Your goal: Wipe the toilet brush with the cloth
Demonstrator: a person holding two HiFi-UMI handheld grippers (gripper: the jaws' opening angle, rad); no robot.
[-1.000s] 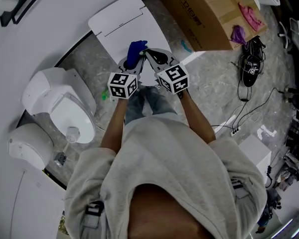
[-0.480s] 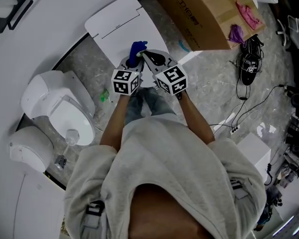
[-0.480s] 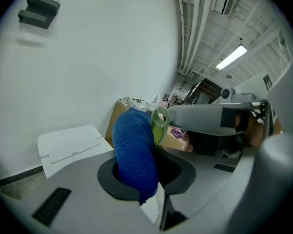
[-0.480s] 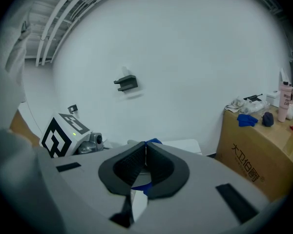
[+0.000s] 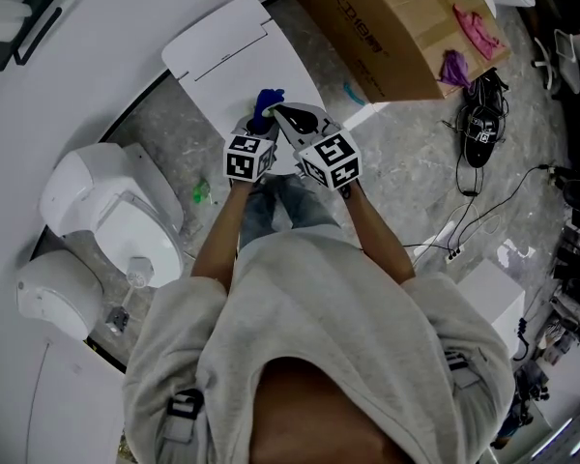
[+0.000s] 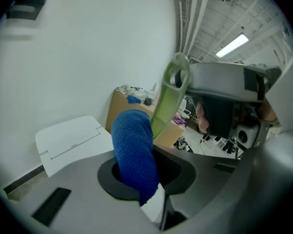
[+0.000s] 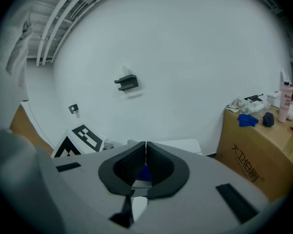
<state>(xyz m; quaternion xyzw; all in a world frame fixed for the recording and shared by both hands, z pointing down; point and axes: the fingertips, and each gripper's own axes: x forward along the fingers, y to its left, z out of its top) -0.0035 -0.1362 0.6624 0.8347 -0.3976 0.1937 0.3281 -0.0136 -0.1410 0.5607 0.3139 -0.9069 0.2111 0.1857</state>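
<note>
1. Of the toilet brush, only the green handle (image 6: 168,99) shows, in the left gripper view. Its lower end goes behind the blue cloth (image 6: 134,152), and the bristle end is nowhere to be seen.
2. In the head view, the marker cubes cover most of the left gripper (image 5: 259,122) and right gripper (image 5: 280,112).
3. A scrap of blue sits behind the right gripper's closed jaws, too little to tell what it is.
4. The cardboard box (image 5: 387,37) is cut off by the top edge.
5. The clutter (image 5: 572,298) at the right edge is too dim and small to name.
</note>
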